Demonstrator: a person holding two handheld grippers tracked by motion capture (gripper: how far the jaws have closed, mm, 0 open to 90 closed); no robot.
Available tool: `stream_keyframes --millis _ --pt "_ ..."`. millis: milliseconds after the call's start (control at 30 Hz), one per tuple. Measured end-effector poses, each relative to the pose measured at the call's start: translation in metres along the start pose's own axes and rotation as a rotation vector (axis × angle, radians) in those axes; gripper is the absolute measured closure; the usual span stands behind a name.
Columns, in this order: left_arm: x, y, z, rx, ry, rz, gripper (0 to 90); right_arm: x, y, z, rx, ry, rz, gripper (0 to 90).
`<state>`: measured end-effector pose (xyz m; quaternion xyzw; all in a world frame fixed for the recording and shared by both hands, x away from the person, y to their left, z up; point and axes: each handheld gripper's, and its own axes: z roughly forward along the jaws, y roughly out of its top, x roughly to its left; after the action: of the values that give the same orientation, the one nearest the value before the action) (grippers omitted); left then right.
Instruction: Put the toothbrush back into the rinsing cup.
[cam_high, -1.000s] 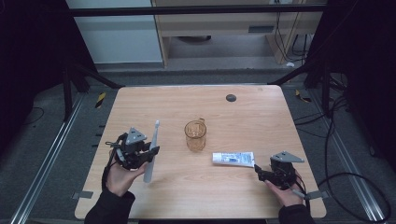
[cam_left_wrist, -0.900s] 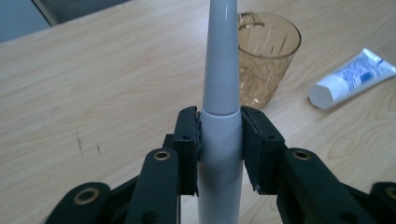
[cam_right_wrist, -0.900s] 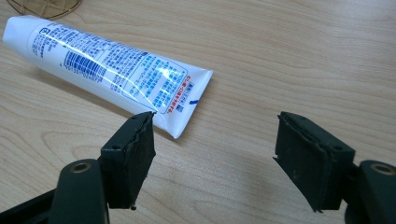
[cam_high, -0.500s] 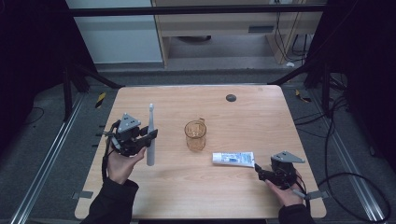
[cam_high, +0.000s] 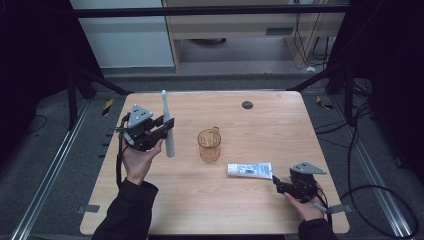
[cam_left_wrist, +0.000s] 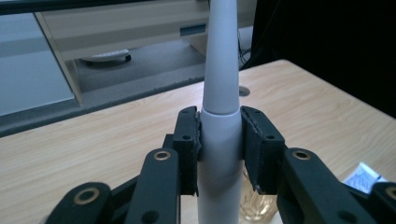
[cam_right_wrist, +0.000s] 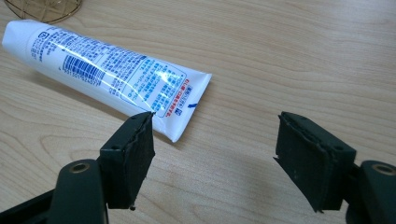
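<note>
In the high view, the left gripper (cam_high: 159, 128) has lifted the electric toothbrush (cam_high: 167, 125) off the table (cam_high: 260, 200) and now holds it upright, left of the cup (cam_high: 209, 144), so it looks ready for carrying to the cup.

In the left gripper view, the jaws clamp the toothbrush body.

In the right gripper view, the right gripper (cam_right_wrist: 212, 154) rests low, jaws apart and empty, the toothpaste tube (cam_right_wrist: 107, 74) just ahead.

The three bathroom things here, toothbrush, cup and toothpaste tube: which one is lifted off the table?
The white electric toothbrush, clamped upright in the left gripper. The amber cup stands on the table and the toothpaste tube lies flat.
</note>
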<state>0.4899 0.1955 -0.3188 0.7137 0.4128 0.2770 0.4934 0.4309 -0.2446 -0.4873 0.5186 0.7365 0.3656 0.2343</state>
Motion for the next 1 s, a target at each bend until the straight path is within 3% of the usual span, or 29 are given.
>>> stream_keyframes --millis 600,1000 --pt "-0.010 0.024 0.033 -0.134 -0.010 -0.018 67.7 -0.002 0.000 0.000 0.003 0.010 0.008 28.1" --pt "-0.024 0.022 0.060 -0.149 -0.031 -0.016 67.7 -0.003 -0.001 0.000 0.002 0.008 0.005 28.2"
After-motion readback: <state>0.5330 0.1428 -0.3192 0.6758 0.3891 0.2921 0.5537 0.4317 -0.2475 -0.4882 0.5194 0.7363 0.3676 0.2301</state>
